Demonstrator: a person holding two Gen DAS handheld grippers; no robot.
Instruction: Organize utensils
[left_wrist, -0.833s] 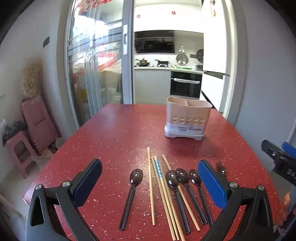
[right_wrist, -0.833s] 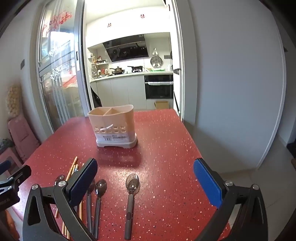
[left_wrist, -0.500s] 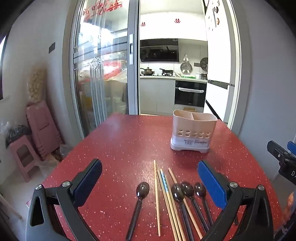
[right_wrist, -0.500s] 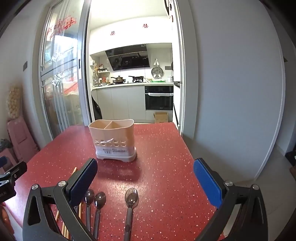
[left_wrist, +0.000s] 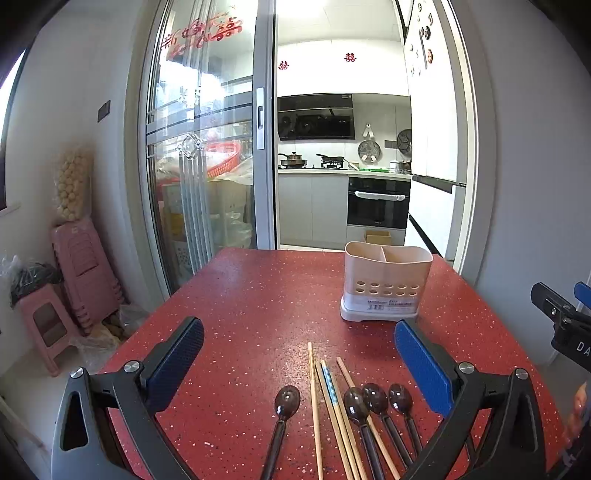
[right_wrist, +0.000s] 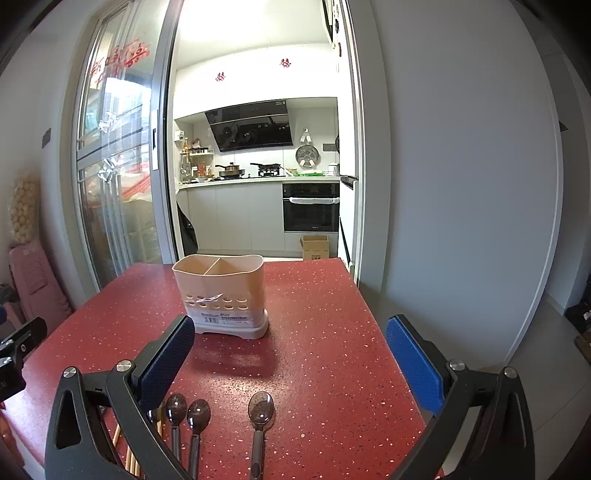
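Observation:
A beige two-compartment utensil holder (left_wrist: 386, 280) stands on the red speckled table (left_wrist: 258, 295); it also shows in the right wrist view (right_wrist: 223, 295). Dark spoons (left_wrist: 286, 400) and wooden chopsticks (left_wrist: 314, 398) lie side by side at the near edge. In the right wrist view one spoon (right_wrist: 260, 410) lies apart to the right of the other spoons (right_wrist: 197, 413). My left gripper (left_wrist: 299, 358) is open and empty above the utensils. My right gripper (right_wrist: 290, 354) is open and empty above the spoons.
The table's right edge (right_wrist: 384, 332) drops off toward a white wall. Pink stools (left_wrist: 70, 280) stand to the left of the table. A sliding glass door (left_wrist: 207, 166) and a kitchen lie behind the table. The right gripper's body shows in the left wrist view (left_wrist: 561, 321).
Both grippers have tilted upward and drawn back, so the holder and utensils sit lower in both views. Nothing on the table has moved. Both grippers stay open.

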